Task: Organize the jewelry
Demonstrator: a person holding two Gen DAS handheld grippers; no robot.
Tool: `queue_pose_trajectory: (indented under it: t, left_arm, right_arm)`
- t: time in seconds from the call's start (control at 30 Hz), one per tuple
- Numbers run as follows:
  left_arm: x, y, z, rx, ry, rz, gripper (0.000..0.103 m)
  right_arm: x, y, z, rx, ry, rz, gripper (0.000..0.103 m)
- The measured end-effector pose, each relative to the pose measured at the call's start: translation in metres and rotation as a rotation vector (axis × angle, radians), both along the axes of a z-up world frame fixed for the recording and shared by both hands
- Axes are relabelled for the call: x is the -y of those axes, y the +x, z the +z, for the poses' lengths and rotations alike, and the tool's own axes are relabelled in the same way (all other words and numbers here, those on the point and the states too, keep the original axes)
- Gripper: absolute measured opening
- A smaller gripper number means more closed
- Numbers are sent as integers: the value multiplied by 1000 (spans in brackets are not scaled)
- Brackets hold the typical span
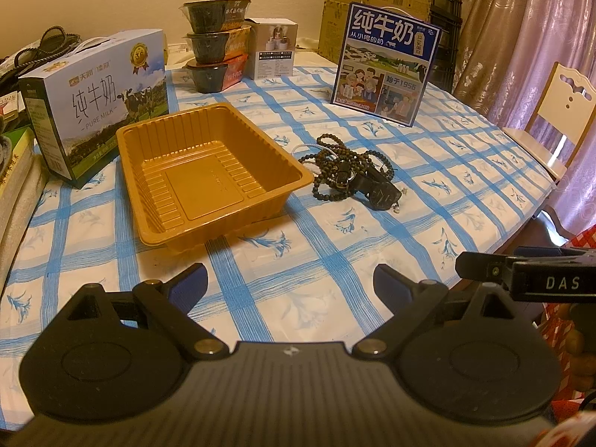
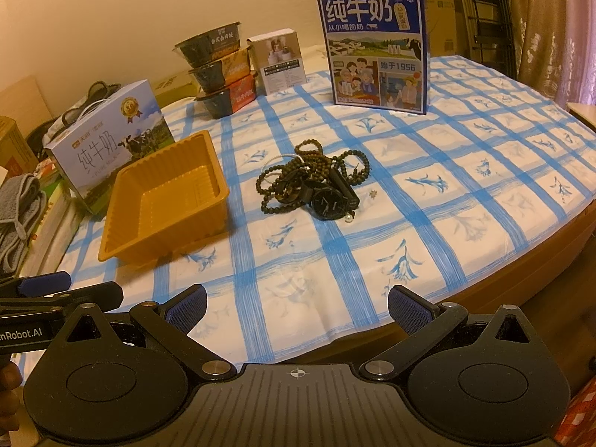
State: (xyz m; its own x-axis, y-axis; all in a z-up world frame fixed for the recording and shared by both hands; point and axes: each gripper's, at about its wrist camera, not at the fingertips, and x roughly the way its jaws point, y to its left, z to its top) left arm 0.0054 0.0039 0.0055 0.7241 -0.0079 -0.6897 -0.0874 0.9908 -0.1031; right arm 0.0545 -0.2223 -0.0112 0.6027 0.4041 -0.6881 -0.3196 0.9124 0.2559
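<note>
An empty orange plastic tray [image 1: 208,171] sits on the blue-checked tablecloth; it also shows in the right wrist view [image 2: 164,201]. To its right lies a tangled pile of dark bead bracelets [image 1: 337,160] [image 2: 298,175] with a black wristwatch [image 1: 383,192] [image 2: 329,201] on its near side. A small pearl [image 2: 348,218] and a tiny stud [image 2: 372,194] lie beside the watch. My left gripper [image 1: 290,279] is open and empty, near the table's front edge. My right gripper [image 2: 298,305] is open and empty, also back from the pile.
A white milk carton box [image 1: 97,100] stands left of the tray. A blue milk box [image 1: 387,63] stands behind the jewelry. Stacked black bowls [image 1: 218,44] and a small white box [image 1: 273,48] are at the back. A chair [image 1: 551,119] stands at the right.
</note>
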Motion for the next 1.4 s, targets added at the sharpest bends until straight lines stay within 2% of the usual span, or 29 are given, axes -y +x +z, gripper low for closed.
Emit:
queue_pose_trajectory:
  t: [0.53,0.73,0.97,1.17,1.3,1.4]
  left_arm:
    - [0,2,0,0,-2,2,95]
    - [-7,13,-9,-1,-37,26,95]
    - [-32,16,-39,35,-85,192,89]
    - [-61,16,-58,105,-129,348,88]
    - [-74,25,-67,176,-109,439,87]
    - [-86,37,-75,183,-128,489,87]
  right_arm:
    - [-1,3,-3,0,0,-3,103]
    - [-3,7,-6,2,-2,-4,103]
    - [-1,25,-25,-9,-9,-15,103]
    - [2,43,-43,-3,-38,-48,103]
    - [6,58,-52,10,-23,-74,103]
    - [8,70,-56,25,-21,-93,103]
